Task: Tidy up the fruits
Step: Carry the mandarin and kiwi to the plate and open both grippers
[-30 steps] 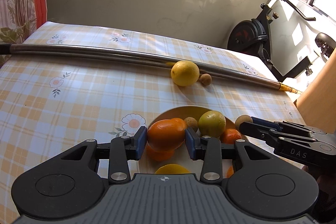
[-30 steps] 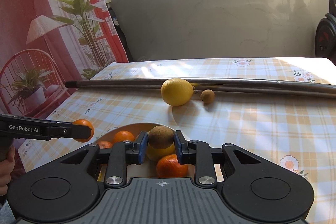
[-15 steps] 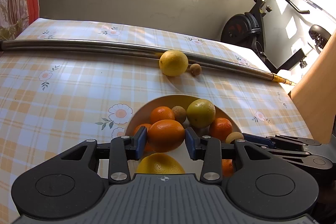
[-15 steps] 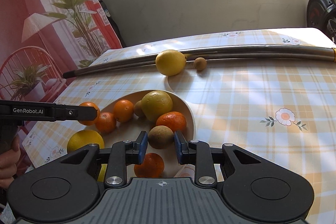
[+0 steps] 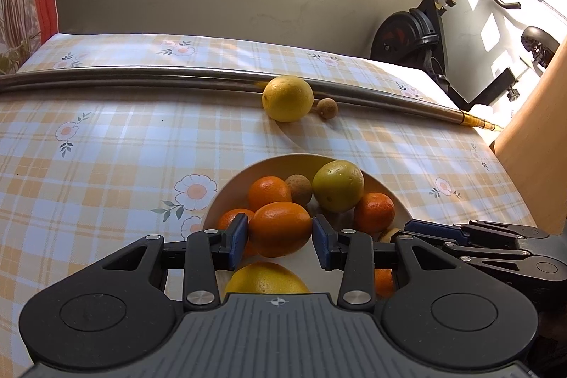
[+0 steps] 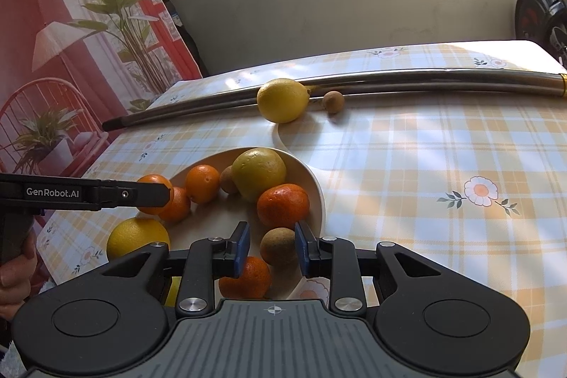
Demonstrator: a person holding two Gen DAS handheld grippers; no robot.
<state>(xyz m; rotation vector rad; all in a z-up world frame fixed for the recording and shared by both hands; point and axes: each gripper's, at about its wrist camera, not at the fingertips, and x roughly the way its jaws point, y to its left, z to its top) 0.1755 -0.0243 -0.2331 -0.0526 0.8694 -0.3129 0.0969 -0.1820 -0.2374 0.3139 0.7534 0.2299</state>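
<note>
My right fingers [image 6: 271,248] have just spread, leaving the small brown fruit [image 6: 279,246] loose in the bowl [image 6: 319,197], while my left fingers [image 5: 280,238] still pinch the orange [image 5: 280,229] just above it.

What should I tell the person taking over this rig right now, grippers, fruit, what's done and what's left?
Left gripper: shut on an orange, held over the bowl.
Right gripper: open, pads either side of a small brown fruit that sits low in the bowl by its near rim, apparently released.
Done: the bowl holds several oranges, a yellow-green citrus and another small brown fruit.
Left: release the held orange into the bowl. Still on the tablecloth: the lemon and a small brown fruit by the metal pole, and a yellow citrus beside the bowl's left rim.
</note>
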